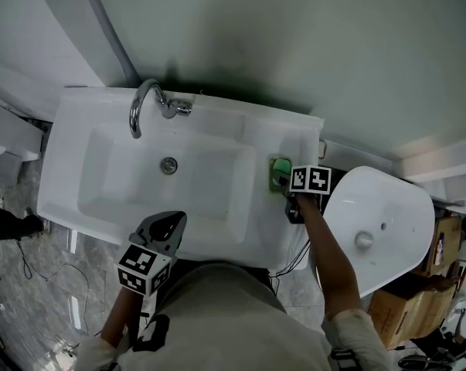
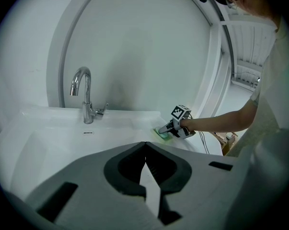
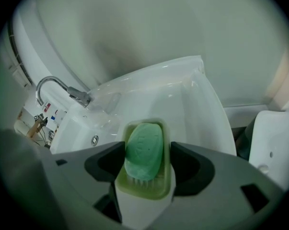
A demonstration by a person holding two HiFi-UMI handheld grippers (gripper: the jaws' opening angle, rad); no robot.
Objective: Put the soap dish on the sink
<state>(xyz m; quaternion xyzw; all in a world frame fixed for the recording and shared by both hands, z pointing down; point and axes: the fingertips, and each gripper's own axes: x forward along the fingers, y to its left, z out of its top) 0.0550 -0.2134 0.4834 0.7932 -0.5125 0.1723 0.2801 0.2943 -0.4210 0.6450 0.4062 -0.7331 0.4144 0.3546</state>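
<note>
Right gripper (image 3: pixel 145 150) clamps soap dish (image 3: pixel 145 189) at sink (image 3: pixel 202 110) edge — left gripper (image 2: pixel 144 145) closed.

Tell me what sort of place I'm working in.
Probably a bathroom mock-up or fixtures storeroom: a white sink with a chrome faucet, a soap dish on its ledge, and a second white fixture beside cardboard boxes.
</note>
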